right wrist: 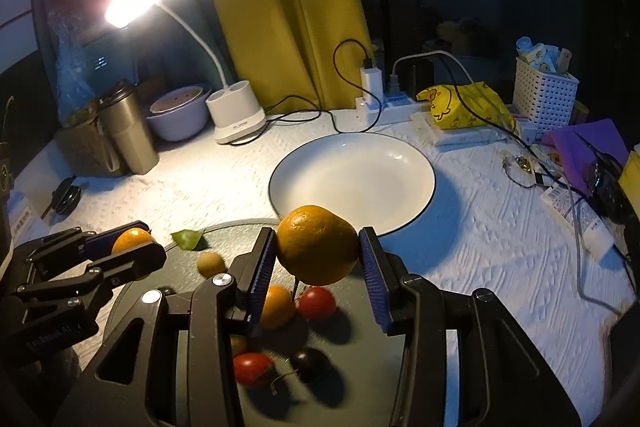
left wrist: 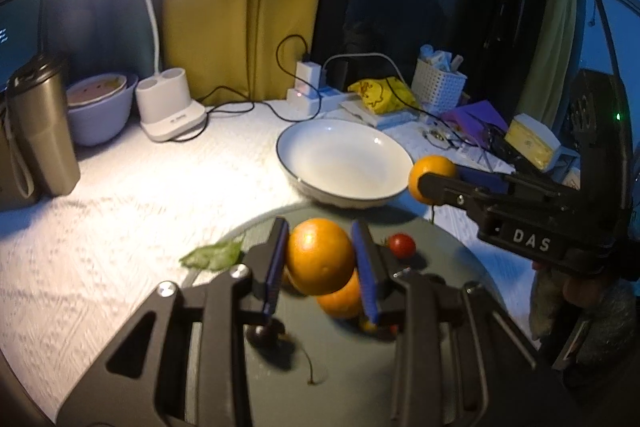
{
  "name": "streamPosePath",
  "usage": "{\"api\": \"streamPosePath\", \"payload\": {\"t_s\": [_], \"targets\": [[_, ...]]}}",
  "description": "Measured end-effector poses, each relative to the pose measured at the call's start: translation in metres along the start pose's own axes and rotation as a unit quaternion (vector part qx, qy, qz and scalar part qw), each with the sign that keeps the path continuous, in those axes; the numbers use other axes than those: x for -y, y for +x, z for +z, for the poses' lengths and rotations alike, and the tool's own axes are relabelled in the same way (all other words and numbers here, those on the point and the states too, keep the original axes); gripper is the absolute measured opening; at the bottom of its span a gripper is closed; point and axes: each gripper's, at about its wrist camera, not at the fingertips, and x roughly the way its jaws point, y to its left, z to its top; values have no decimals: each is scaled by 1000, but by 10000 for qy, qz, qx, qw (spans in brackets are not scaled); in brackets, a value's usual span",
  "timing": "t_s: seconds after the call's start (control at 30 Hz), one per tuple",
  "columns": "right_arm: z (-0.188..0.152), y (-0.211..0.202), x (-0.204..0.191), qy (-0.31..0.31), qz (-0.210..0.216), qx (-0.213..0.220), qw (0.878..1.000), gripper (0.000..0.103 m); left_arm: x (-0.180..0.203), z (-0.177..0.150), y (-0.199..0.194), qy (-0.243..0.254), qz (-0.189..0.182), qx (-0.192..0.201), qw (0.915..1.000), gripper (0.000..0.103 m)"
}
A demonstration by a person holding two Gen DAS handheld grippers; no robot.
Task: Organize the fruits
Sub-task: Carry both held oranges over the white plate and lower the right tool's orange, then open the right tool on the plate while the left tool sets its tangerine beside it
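Observation:
My left gripper (left wrist: 319,247) is shut on an orange (left wrist: 320,255) and holds it above a dark round tray (left wrist: 440,267). My right gripper (right wrist: 317,239) is shut on a second orange (right wrist: 316,245), just over the near rim of the empty white bowl (right wrist: 392,155). Each gripper shows in the other's view: the right gripper (left wrist: 434,179) beside the white bowl (left wrist: 320,147), the left gripper (right wrist: 134,247) at the left. On the tray (right wrist: 360,367) lie a small orange (right wrist: 276,307), two red tomatoes (right wrist: 318,303), a dark fruit (right wrist: 310,363) and a small yellowish fruit (right wrist: 211,264).
A green leaf (right wrist: 187,239) lies at the tray's far edge. At the back stand a lit desk lamp (right wrist: 236,115), a steel tumbler (right wrist: 128,131) and a lilac bowl (right wrist: 176,115). A power strip (right wrist: 384,103), yellow packet (right wrist: 464,107), white basket (right wrist: 544,95) and cables crowd the right.

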Motion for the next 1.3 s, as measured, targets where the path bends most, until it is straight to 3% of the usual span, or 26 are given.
{"api": "streamPosePath", "payload": {"t_s": [0.6,1.0,1.3], "targets": [[31,45,36,49,-33,44,10000,45,5,54,66,269,-165,29,9995,33],[46,92,49,-14,86,-129,9999,45,-9,76,126,77,-271,-265,9993,33],[41,115,57,173,121,-363,9991,45,-20,78,149,-180,-257,-604,9977,34]]}}
